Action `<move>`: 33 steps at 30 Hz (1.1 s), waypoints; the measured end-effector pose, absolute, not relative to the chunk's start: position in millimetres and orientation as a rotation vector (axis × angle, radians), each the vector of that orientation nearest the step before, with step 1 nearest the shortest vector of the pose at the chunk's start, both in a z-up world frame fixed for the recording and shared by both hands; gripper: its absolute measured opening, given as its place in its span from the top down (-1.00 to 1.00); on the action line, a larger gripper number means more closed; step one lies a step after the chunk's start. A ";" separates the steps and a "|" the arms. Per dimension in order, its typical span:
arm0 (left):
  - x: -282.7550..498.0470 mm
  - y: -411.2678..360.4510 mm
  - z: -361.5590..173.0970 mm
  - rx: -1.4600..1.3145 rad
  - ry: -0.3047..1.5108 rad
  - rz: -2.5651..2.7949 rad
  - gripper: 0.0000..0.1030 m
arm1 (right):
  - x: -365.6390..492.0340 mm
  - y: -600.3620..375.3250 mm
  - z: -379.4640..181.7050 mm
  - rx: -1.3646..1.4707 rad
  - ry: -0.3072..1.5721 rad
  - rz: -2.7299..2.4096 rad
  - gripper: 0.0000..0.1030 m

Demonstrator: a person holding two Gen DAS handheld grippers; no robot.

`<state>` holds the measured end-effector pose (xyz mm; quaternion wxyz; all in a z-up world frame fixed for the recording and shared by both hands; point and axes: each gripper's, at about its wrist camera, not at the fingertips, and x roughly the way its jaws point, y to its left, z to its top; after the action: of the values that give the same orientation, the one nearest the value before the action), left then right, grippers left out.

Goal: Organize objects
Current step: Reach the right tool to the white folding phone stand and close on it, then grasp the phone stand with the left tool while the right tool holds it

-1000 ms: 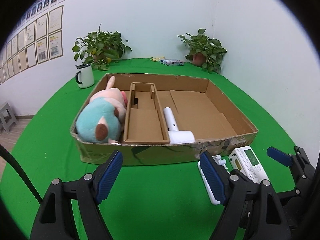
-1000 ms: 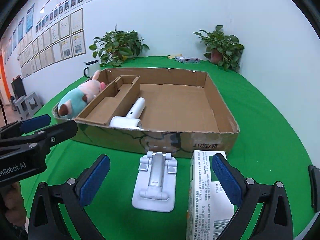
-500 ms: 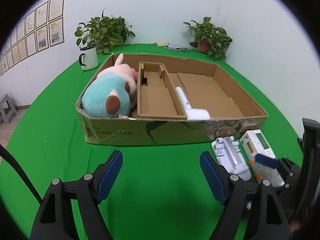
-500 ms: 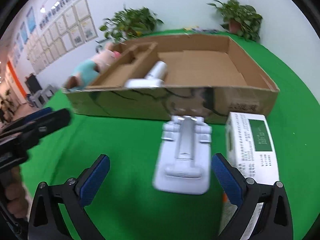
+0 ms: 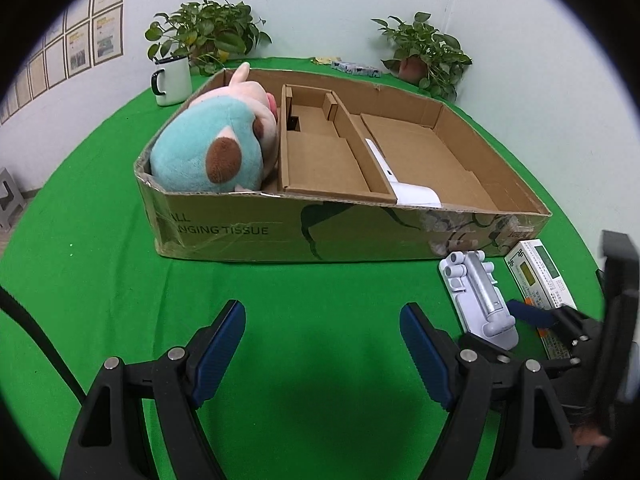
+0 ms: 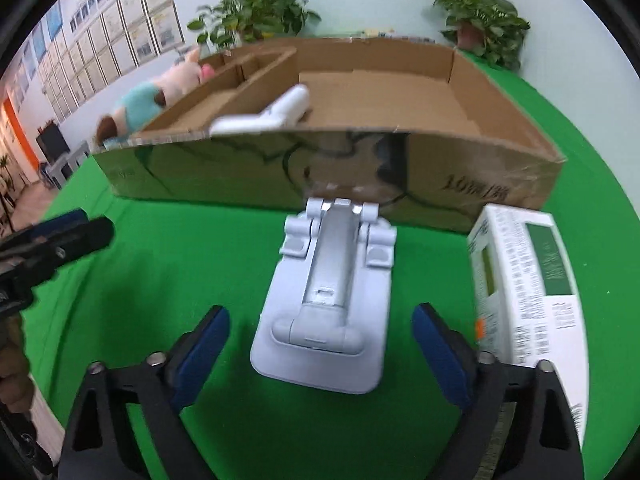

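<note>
A shallow cardboard box point(image 5: 248, 232) point(image 6: 224, 172) lies on the green table. It holds a teal and pink plush toy point(image 5: 216, 148) point(image 6: 156, 92) at its left end and a white handheld device point(image 5: 404, 184) point(image 6: 272, 116) beside the inner divider. A folded white stand point(image 5: 478, 300) point(image 6: 332, 296) and a white carton point(image 5: 538, 280) point(image 6: 528, 284) lie on the cloth in front of the box. My right gripper point(image 6: 320, 356) is open, its fingers on either side of the stand's near end. My left gripper point(image 5: 322, 352) is open and empty over bare cloth.
A white mug point(image 5: 172, 80) stands behind the box at the left. Two potted plants point(image 5: 208, 40) point(image 5: 424, 52) stand at the wall. A small packet point(image 5: 356, 68) lies at the table's far edge. A stool point(image 5: 10, 200) stands on the floor at the left.
My right gripper has moved forward and down, so the white stand now lies between its open fingers. My left gripper has pulled back and tilted down. Nothing has been grasped.
</note>
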<state>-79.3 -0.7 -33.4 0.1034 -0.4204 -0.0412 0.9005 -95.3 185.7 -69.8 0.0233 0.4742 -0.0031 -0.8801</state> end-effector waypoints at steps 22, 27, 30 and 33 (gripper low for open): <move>-85.3 37.0 -72.8 -1.411 -0.499 2.084 -0.54 | -42.9 160.5 -65.8 1.331 0.001 -2.714 -0.95; -85.6 42.8 -74.2 -1.412 -0.536 2.042 -0.36 | -42.4 157.4 -73.1 1.357 0.032 -2.722 -0.77; -82.9 50.2 -74.0 -1.411 -0.529 2.018 -0.34 | -43.6 155.1 -72.4 1.343 0.048 -2.726 -0.63; -82.9 53.8 -76.1 -1.420 -0.548 2.001 -0.20 | -44.6 153.0 -70.5 1.329 0.052 -2.725 -0.34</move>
<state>-82.9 53.8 -76.1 0.3084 -0.5373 -0.2072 0.7571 -44.6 153.0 -70.5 0.0548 0.4376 0.0172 -0.8973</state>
